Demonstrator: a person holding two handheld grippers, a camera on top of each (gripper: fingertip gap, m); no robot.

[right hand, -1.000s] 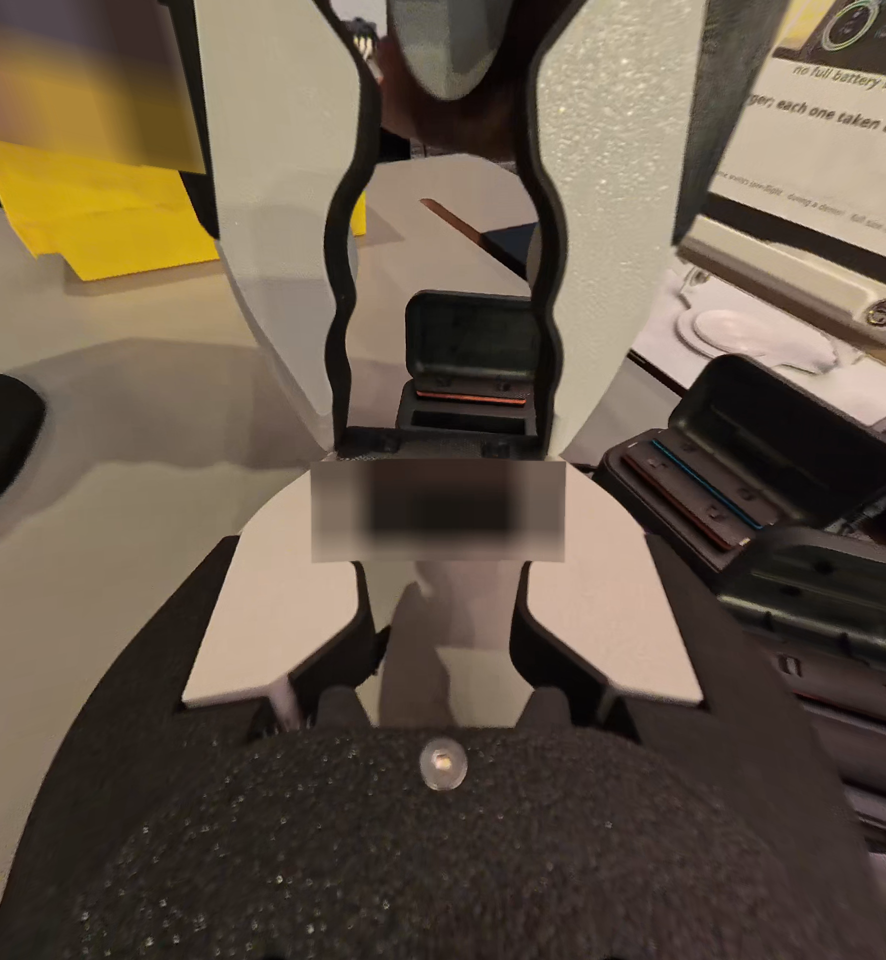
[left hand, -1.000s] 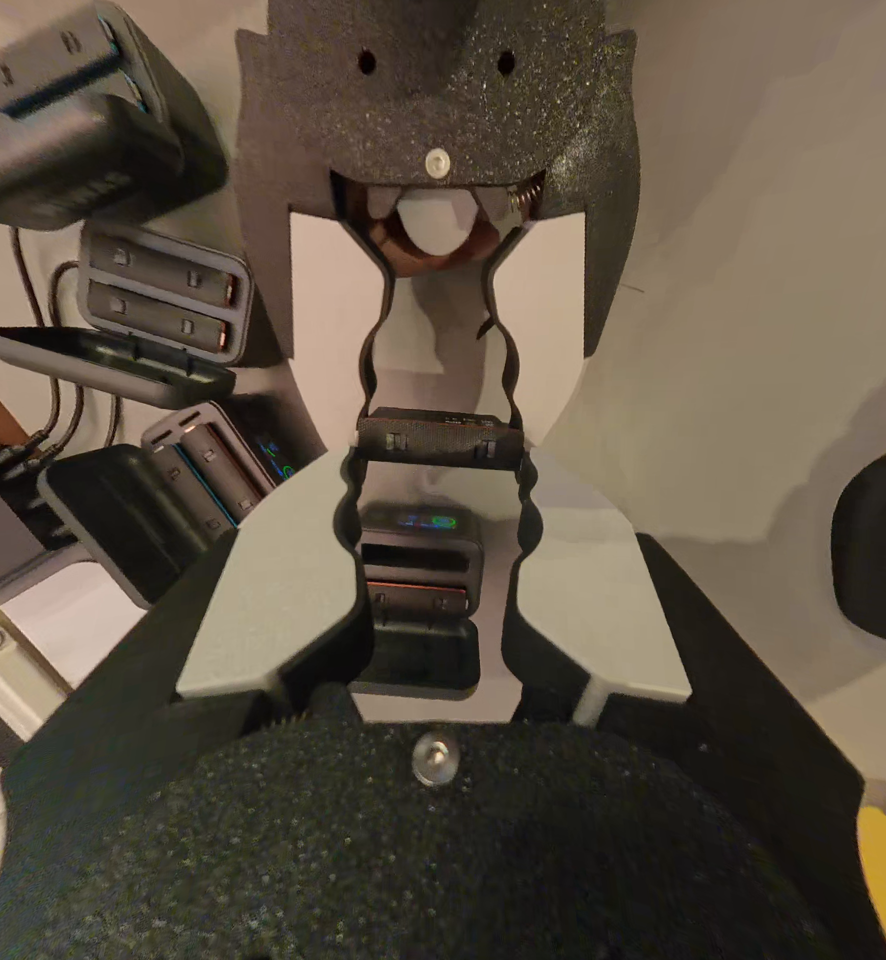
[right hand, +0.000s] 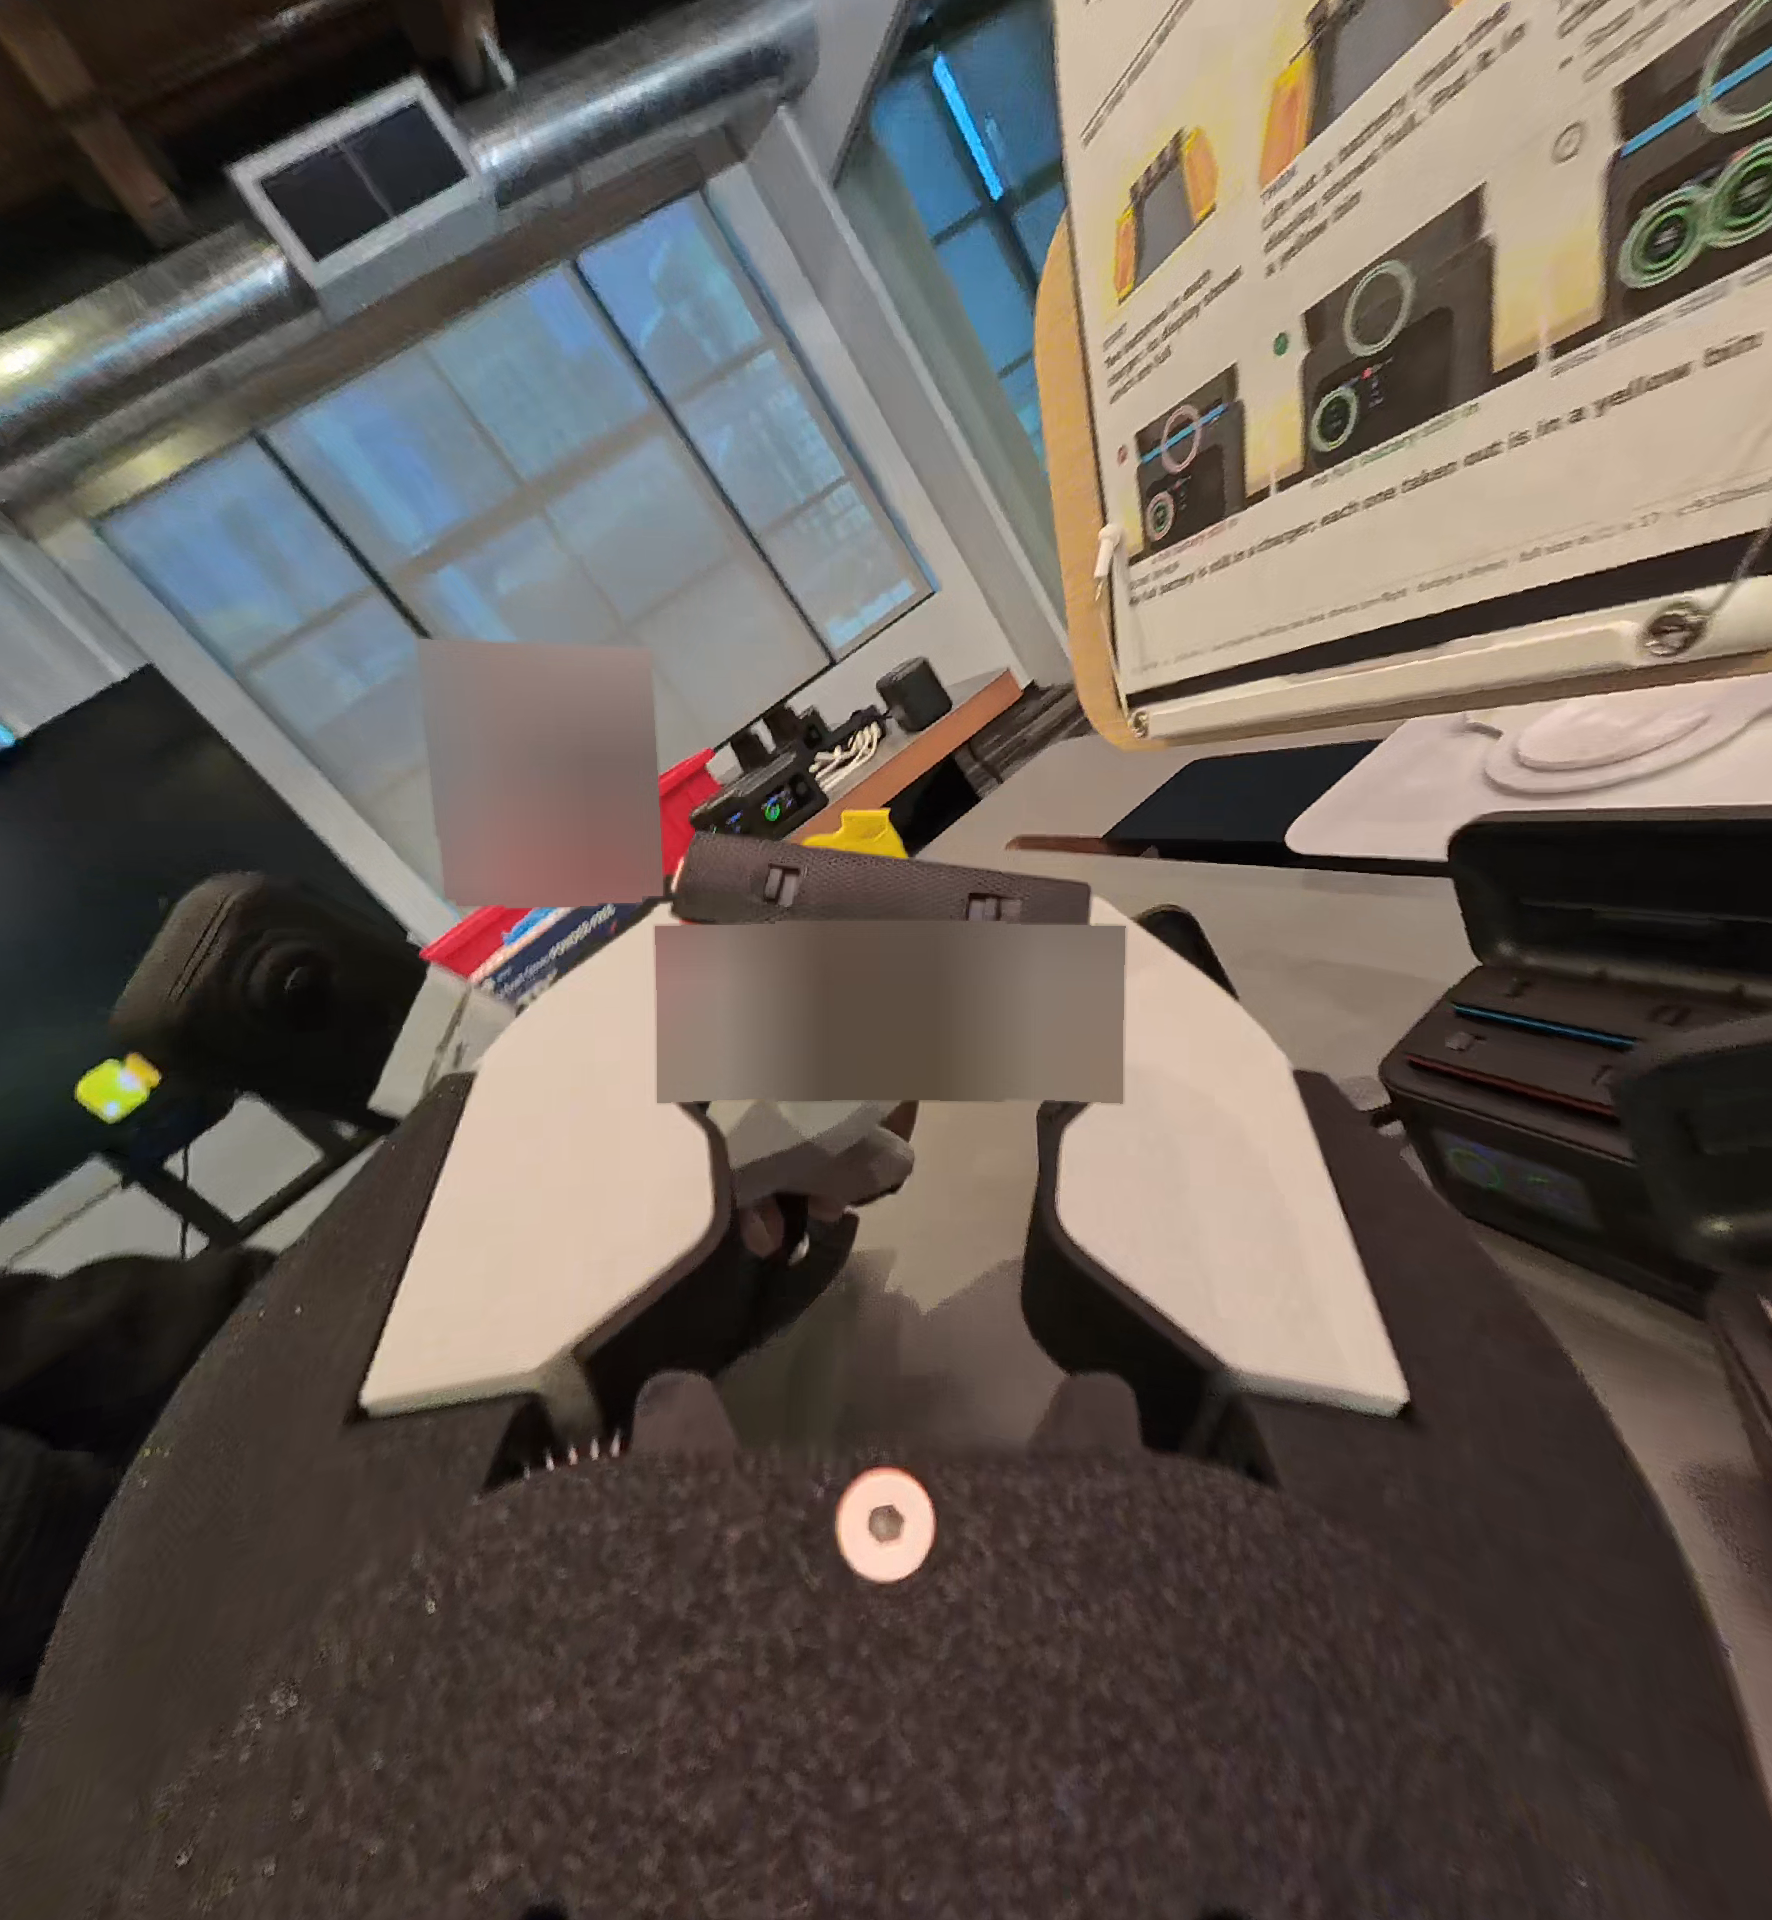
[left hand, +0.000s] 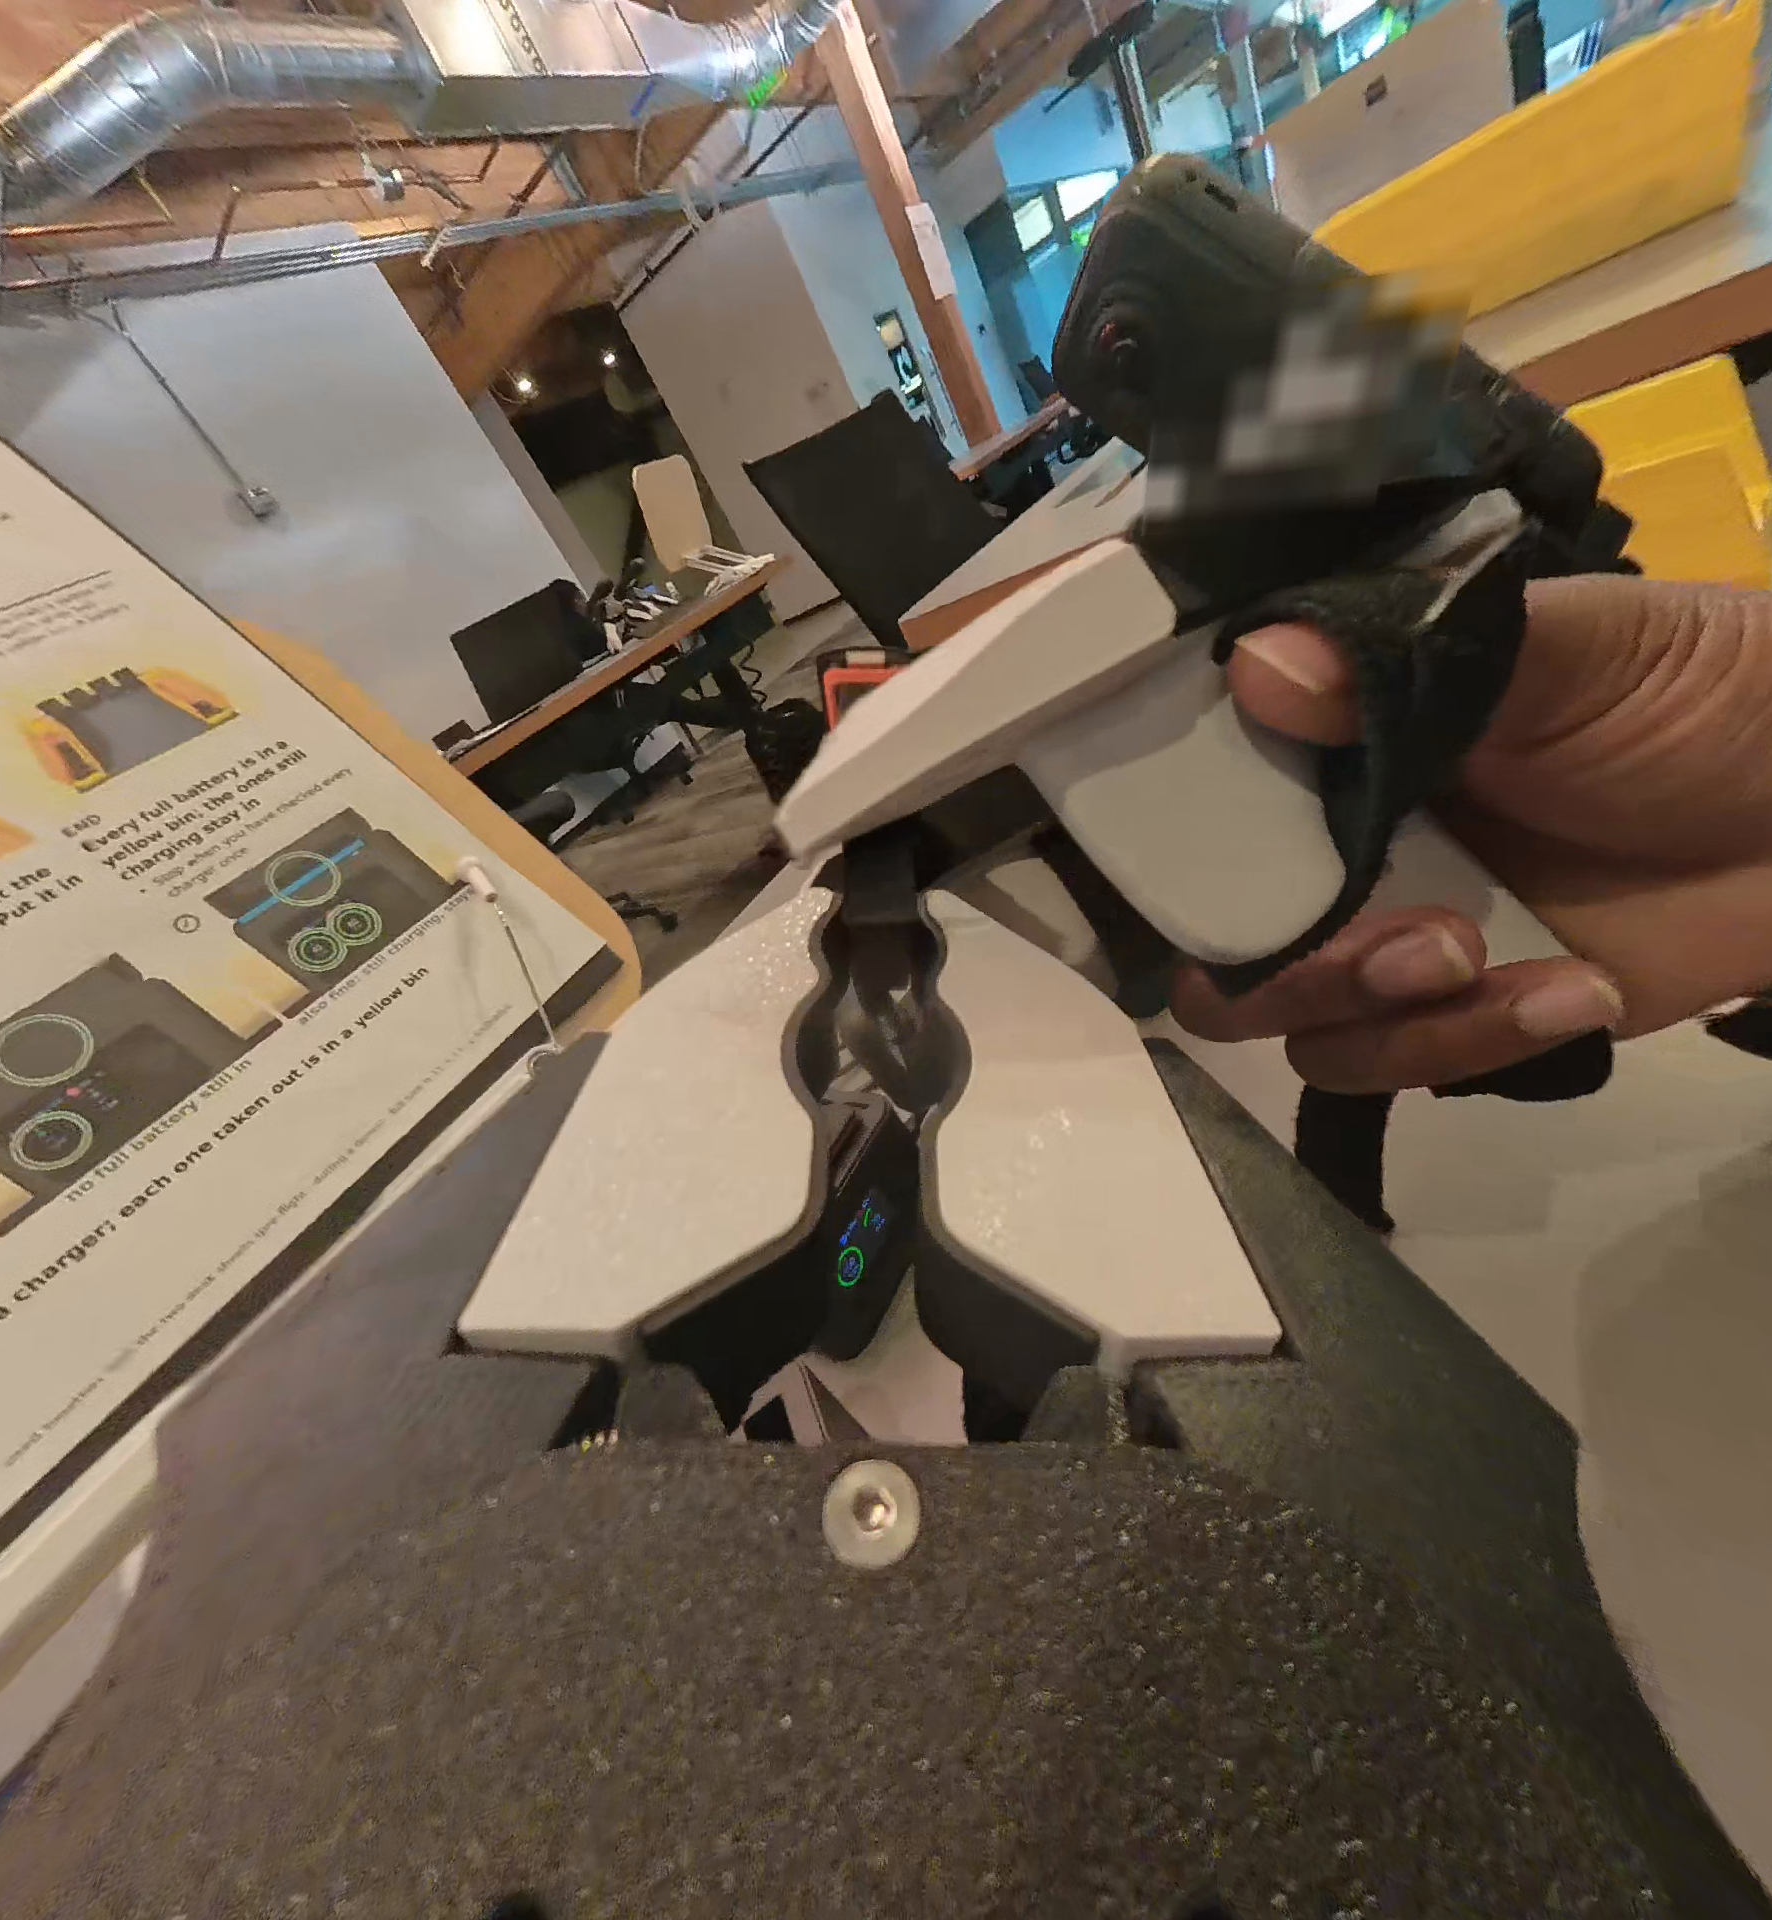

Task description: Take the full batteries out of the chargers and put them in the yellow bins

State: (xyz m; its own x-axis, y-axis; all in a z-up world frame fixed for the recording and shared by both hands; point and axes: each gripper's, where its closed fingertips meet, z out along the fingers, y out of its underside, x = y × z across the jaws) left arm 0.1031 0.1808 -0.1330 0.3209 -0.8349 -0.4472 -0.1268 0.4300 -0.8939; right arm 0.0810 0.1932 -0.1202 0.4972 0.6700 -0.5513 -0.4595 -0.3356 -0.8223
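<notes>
step: carry phase. The battery (right hand: 882, 891) is out of its charger and up in the air, not yet binned.
right gripper (right hand: 887, 930): clamped on the battery at its tips. A mosaic patch hides the contact itself.
left gripper (left hand: 877, 935): fingers close together with only a narrow wavy gap. Cannot tell if they pinch anything. It sits just under and in front of the right gripper.
battery location: held high over the table, above the open chargers (right hand: 1547, 1049), well apart from the bins.
battery axis: the long axis runs across the right gripper's fingers, left-right in the right wrist view, with the right end tipped slightly down. The clip side faces the camera. In the left wrist view an orange-edged end pokes out to the left.
yellow bins (left hand: 1547, 177): on the far table, behind the right hand (left hand: 1588, 790).
next move: probably swing the right gripper over to a bin, lower it, then open to drop the battery. The left gripper needs to stay clear.
other: the lit charger display (left hand: 861, 1247) shows through the left gripper's gap; an instruction board (left hand: 186, 935) stands to the left.
</notes>
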